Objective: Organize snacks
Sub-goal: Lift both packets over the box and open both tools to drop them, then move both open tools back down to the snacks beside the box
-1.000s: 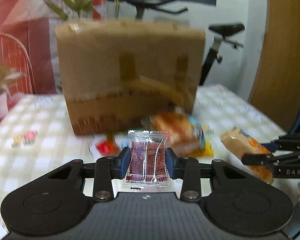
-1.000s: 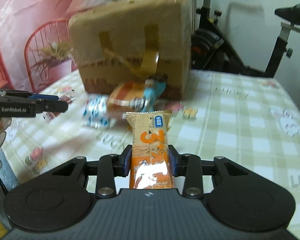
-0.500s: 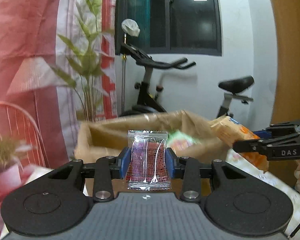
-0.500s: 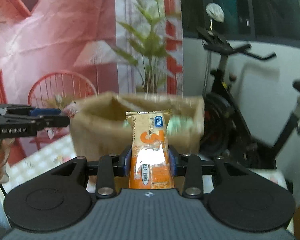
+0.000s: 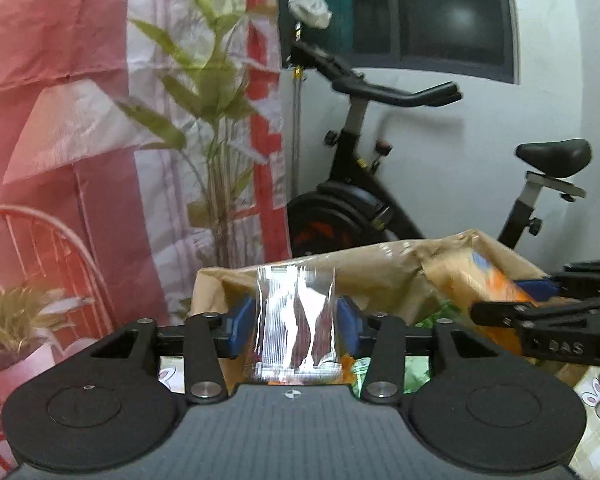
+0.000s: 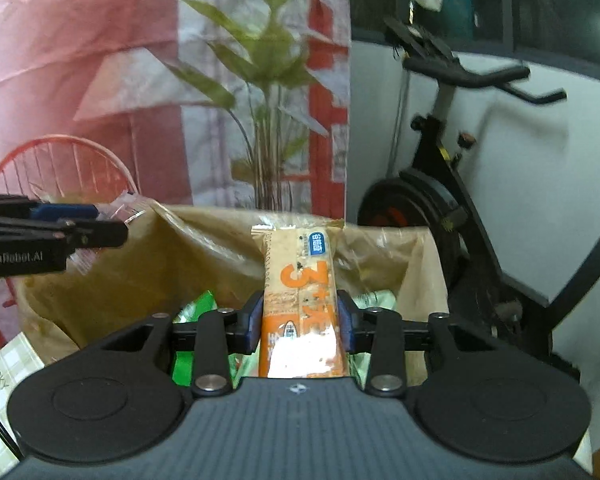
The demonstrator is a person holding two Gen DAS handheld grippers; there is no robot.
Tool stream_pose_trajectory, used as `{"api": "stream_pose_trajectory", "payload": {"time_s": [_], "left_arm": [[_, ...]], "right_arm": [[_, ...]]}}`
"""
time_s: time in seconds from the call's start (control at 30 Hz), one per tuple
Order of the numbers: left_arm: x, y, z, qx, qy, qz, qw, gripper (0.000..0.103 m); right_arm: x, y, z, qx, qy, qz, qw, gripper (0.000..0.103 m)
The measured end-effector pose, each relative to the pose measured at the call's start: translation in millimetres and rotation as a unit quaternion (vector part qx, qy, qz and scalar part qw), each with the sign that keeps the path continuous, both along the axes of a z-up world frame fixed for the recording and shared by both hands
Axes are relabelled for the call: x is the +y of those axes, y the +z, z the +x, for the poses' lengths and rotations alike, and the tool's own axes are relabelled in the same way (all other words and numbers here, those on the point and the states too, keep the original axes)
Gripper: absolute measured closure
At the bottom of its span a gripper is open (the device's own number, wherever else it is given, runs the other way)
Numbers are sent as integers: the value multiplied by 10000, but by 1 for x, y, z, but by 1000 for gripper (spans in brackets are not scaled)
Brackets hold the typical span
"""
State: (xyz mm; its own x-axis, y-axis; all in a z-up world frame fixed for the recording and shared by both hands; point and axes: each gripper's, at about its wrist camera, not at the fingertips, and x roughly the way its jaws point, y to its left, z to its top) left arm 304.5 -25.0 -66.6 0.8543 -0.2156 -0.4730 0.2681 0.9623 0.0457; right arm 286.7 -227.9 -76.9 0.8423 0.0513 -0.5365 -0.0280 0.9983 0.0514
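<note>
Both grippers over open box (image 6: 100, 280). Left gripper (image 5: 296, 320) jaws just parting, clear packet (image 5: 296, 316) loose between them. Right gripper (image 6: 300, 316) jaws easing too, orange bar (image 6: 300, 280) between, mid-length. Wrappers light, slick, crushable; hold flat sides.

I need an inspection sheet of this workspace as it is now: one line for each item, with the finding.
Surface: checked tablecloth, only corners visible.
Job's things: open brown cardboard box with green packets inside; clear plastic snack packet; orange wrapped biscuit bar.
Clutter: nothing seen.
Grippers: left hand-held gripper over the box, jaws just opening, clear packet between them; right hand-held gripper shut on the bar, over the box.
Cables: nothing seen.
Surroundings: black exercise bike, tall green plant, red wire chair, pink curtain.
</note>
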Motion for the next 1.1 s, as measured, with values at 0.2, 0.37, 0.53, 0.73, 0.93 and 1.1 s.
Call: {"api": "stream_pose_trajectory", "payload": {"time_s": [0.2, 0.37, 0.53, 0.73, 0.93, 1.1], "left_arm": [[13, 1, -15, 107, 71, -117, 9998, 32], [19, 6, -41, 113, 117, -183, 9997, 32], [29, 7, -71, 125, 186, -270, 9994, 32], [37, 3, -100, 81, 180, -276, 9994, 31], [40, -9, -126, 61, 149, -292, 9994, 31], [43, -23, -139, 199, 98, -270, 9994, 32]], "right_arm": [[-3, 10, -28, -222, 70, -85, 9997, 37], [-1, 20, -57, -274, 88, 6, 9996, 26], [3, 22, -85, -284, 179, 56, 9994, 26], [6, 18, -120, -402, 251, 189, 9987, 26], [6, 8, -148, -450, 254, 229, 9984, 26], [6, -5, -165, -355, 258, 245, 9987, 26]]}}
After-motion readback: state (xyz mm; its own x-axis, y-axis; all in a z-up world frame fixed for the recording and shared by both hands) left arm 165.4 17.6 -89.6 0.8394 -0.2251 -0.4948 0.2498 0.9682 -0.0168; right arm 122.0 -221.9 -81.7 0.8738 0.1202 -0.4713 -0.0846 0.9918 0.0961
